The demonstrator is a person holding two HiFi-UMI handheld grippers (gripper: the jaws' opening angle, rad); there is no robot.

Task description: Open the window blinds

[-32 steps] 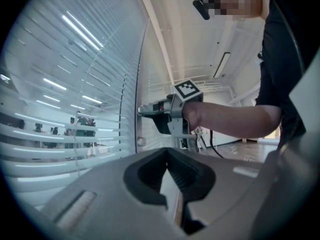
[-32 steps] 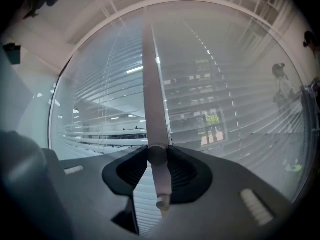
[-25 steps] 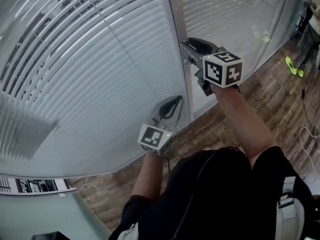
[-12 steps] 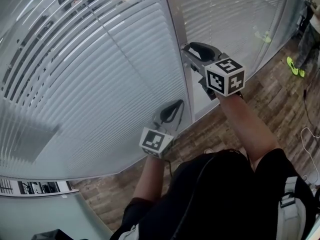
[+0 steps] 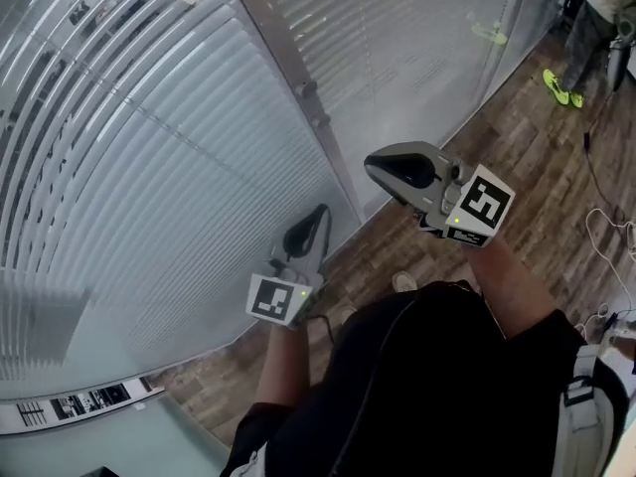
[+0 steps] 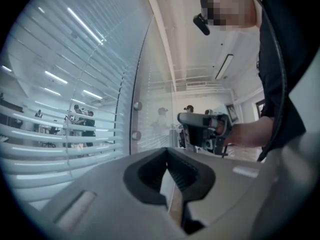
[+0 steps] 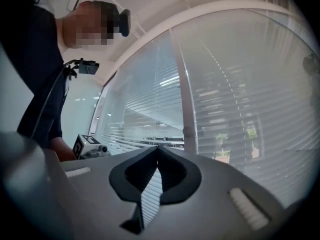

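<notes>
So neither tool is on the window: the right gripper (image 5: pixel 376 165) hangs clear of the metal post (image 5: pixel 298 102) between the panes, its jaws having just closed with nothing between them. The left gripper (image 5: pixel 320 217) sits low beside the glass, also pressed together on nothing. The blinds (image 5: pixel 149 167) fill the panes straight ahead, the left pane's slats tilted enough that the office shows through. The small round knobs (image 6: pixel 137 105) by the post are probably the controls, so this looks like a pause between turns.
</notes>
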